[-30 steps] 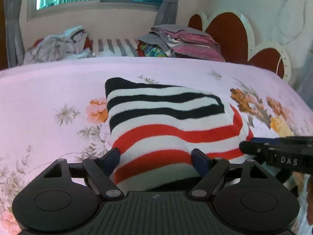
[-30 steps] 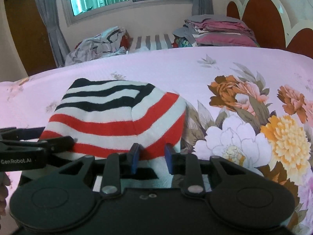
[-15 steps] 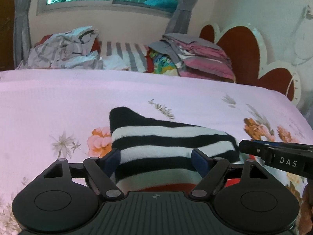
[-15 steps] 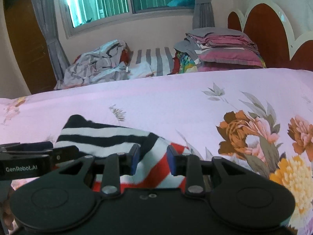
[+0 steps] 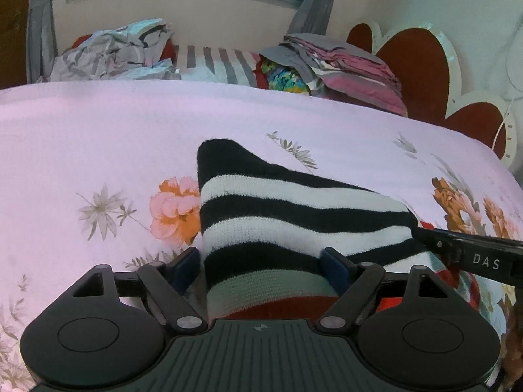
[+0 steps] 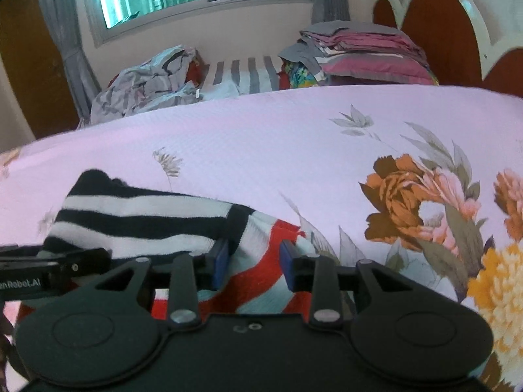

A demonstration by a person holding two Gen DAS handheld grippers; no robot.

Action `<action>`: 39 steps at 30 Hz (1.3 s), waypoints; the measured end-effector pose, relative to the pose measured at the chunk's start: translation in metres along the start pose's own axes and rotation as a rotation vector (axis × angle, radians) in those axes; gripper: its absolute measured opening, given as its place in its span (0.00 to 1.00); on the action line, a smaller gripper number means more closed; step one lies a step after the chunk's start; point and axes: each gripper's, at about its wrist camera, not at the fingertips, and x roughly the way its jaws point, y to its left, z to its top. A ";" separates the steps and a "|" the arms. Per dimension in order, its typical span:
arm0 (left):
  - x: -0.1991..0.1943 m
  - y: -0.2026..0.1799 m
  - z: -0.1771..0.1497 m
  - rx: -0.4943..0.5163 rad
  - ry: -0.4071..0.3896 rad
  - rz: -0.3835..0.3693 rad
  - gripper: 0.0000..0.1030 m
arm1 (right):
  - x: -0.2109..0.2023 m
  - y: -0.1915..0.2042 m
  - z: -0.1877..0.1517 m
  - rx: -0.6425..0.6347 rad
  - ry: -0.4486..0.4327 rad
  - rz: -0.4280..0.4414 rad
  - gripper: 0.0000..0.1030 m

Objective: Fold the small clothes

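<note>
A small knit garment (image 5: 294,215) with black, white and red stripes lies on the pink floral bedspread (image 5: 98,137). Its near, grey-green hem is folded forward over the black stripes. My left gripper (image 5: 260,268) stands wide, and the raised hem fills the gap and touches both blue pads. One finger of the right gripper (image 5: 464,254) reaches in from the right edge. In the right wrist view the garment (image 6: 140,222) sits at lower left. My right gripper (image 6: 255,261) is opening, and red-and-white fabric lies loose between its pads. The left gripper's finger (image 6: 55,271) shows at the left.
At the far side of the bed lie a crumpled grey heap of clothes (image 5: 117,52) and a folded pink and grey pile (image 5: 346,68). A red scalloped headboard (image 5: 421,72) stands at the right. A window and curtains are behind.
Both grippers moved forward over the garment, bringing its near hem with them. The red stripes are now mostly covered by the fold. The right gripper's pads stand wider apart.
</note>
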 end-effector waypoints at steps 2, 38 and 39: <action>-0.004 -0.001 0.001 0.007 -0.002 0.007 0.78 | -0.003 0.001 0.002 -0.002 0.003 0.004 0.33; -0.117 -0.007 -0.076 0.042 -0.005 -0.092 0.78 | -0.118 -0.003 -0.085 0.045 -0.031 0.030 0.30; -0.118 -0.007 -0.082 0.060 0.006 -0.096 0.78 | -0.123 -0.002 -0.087 0.051 -0.040 0.035 0.30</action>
